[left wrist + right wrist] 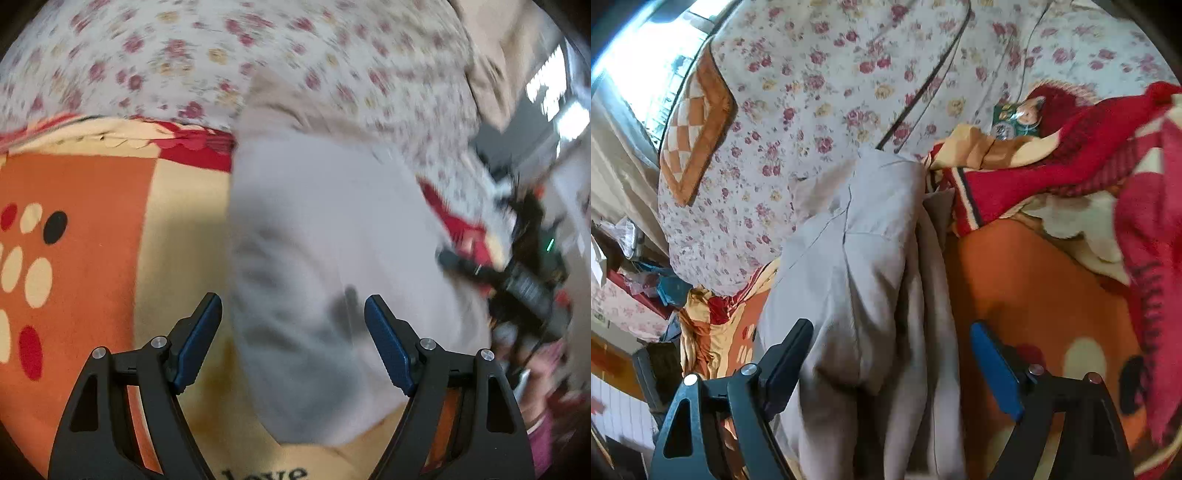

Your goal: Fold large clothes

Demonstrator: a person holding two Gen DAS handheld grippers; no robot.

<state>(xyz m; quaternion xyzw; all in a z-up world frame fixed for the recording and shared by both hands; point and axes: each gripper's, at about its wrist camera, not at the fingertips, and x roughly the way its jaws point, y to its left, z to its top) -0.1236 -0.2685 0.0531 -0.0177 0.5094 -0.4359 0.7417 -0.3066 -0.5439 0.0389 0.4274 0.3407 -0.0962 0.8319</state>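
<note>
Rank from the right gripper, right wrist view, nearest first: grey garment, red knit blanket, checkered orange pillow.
From the right gripper:
1. grey garment, between the open jaws, running ahead.
2. red knit blanket, ahead to the right.
3. checkered orange pillow, far upper left by the window.

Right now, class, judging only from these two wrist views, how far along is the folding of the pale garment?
Done: the grey-beige garment lies on the orange patterned blanket as a long narrow strip, apparently folded lengthwise. In hand: nothing; the left gripper and right gripper both stand open above it, pads clear of the cloth. Left: probably folding the strip across its length and flattening its wrinkles.
</note>
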